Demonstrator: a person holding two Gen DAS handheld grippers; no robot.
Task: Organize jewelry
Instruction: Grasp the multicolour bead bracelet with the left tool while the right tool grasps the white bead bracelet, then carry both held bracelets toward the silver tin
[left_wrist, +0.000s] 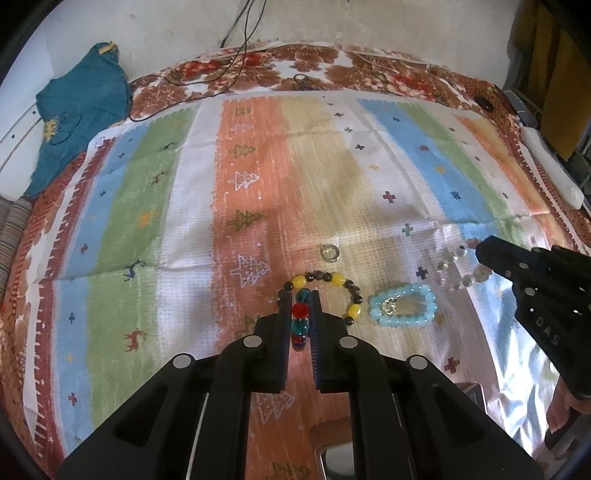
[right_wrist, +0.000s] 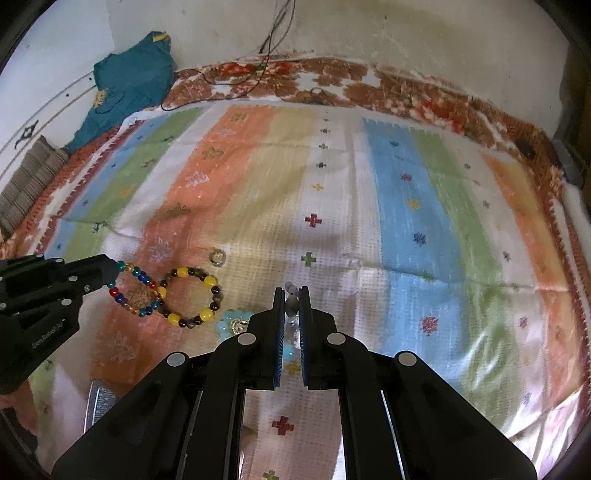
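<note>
Slippage is the risk: the multicoloured bracelet (left_wrist: 300, 320) is pinched in the left gripper (left_wrist: 300, 314), the pale bracelet (left_wrist: 456, 271) (above the cloth (left_wrist: 332, 166)) in the right gripper (right_wrist: 291, 306); smooth beads could be dropped.

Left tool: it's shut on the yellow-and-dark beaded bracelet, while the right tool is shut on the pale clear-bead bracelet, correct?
Not quite. The left tool is shut on the multicoloured red, teal and blue glass-bead bracelet; the yellow-and-dark beaded bracelet lies free on the striped cloth, as the right wrist view shows. The right tool is shut on the pale clear-bead bracelet.
</note>
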